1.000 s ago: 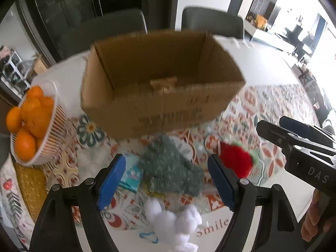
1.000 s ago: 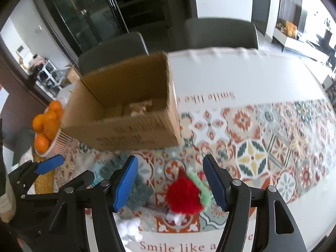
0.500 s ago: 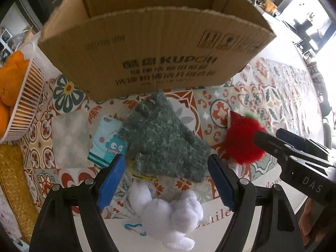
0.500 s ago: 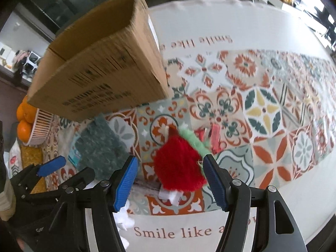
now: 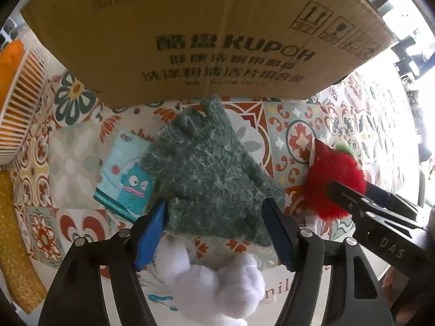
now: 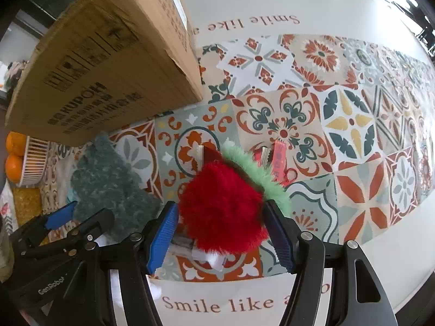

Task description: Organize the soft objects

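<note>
Left wrist view: the left tool (image 5: pixel 214 228) points down over the green glove (image 5: pixel 209 174), which lies flat on the patterned counter (image 5: pixel 296 125) just in front of the cardboard box (image 5: pixel 206 35). Its jaws have just been closing and now sit at both edges of the glove's cuff, about at the fabric; no firm squeeze shows yet. A white fluffy toy (image 5: pixel 217 279) lies nearer the camera, a small cartoon packet (image 5: pixel 125 179) is partly under the glove, and the red plush strawberry (image 5: pixel 334 182) lies to the right with the right tool (image 5: pixel 372 203) upon it. Right wrist view: the right tool (image 6: pixel 220 233) straddles the red plush strawberry (image 6: pixel 223 209), blue pads close to either side and moderately wide, not visibly pinching. The strawberry rests on the counter (image 6: pixel 353 125), apart from the box (image 6: pixel 103 62). By my reading nothing is sorted yet: all soft things seen lie outside the box, and both grasps, the lifts and the drops remain.
</note>
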A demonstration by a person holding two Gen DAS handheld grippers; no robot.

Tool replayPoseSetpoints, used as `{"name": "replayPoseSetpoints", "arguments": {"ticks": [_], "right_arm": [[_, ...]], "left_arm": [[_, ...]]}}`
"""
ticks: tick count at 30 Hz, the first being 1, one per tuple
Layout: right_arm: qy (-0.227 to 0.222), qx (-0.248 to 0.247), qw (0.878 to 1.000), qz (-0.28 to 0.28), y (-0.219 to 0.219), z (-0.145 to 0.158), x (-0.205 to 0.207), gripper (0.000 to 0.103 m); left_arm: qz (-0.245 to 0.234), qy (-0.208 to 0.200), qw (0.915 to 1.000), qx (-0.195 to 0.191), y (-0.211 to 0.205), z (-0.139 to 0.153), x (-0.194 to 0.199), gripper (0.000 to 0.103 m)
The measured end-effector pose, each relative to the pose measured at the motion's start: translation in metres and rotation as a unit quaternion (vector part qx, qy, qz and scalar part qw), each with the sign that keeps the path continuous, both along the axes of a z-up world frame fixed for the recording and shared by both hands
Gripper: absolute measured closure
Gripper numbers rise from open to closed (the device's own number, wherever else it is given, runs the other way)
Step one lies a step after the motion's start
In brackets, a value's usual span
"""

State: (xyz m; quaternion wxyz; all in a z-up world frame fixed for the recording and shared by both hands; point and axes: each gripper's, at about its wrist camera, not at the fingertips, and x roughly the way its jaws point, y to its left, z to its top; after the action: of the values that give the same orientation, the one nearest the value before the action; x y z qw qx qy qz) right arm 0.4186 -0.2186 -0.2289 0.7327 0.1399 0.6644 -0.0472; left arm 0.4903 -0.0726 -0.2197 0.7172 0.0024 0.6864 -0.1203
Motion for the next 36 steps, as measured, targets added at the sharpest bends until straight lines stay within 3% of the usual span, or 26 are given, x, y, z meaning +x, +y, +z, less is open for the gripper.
{"name": "replayPoseSetpoints", "arguments": {"ticks": [8,11,16,23,31,36], "right_arm": [[0.006,-0.004,1.000,0.006,0.002,-0.014,0.003,0.037],[0.007,-0.010,1.000,0.010,0.002,-0.018,0.004,0.037],[-0.003,-0.006,1.000,0.013,0.006,-0.027,0.002,0.038],[-0.007,-0.014,1.000,0.016,0.003,-0.039,-0.001,0.048],[-0.013,-0.026,0.999,0.027,0.002,-0.043,-0.003,0.052],[-0.033,-0.012,0.999,0.015,-0.001,-0.040,-0.007,0.062]], "left_arm": [[0.032,0.014,0.9992,-0.019,0.005,-0.009,0.004,0.064],[0.047,0.021,0.9981,-0.033,0.011,-0.010,0.004,0.068],[0.054,0.035,0.9956,-0.069,0.014,-0.012,0.000,0.072],[0.059,0.067,0.9902,-0.107,0.014,-0.037,0.001,0.073],[0.072,0.078,0.9876,-0.115,0.014,-0.060,0.008,0.072],[0.069,0.064,0.9874,-0.128,-0.004,-0.054,-0.003,0.085]]}}
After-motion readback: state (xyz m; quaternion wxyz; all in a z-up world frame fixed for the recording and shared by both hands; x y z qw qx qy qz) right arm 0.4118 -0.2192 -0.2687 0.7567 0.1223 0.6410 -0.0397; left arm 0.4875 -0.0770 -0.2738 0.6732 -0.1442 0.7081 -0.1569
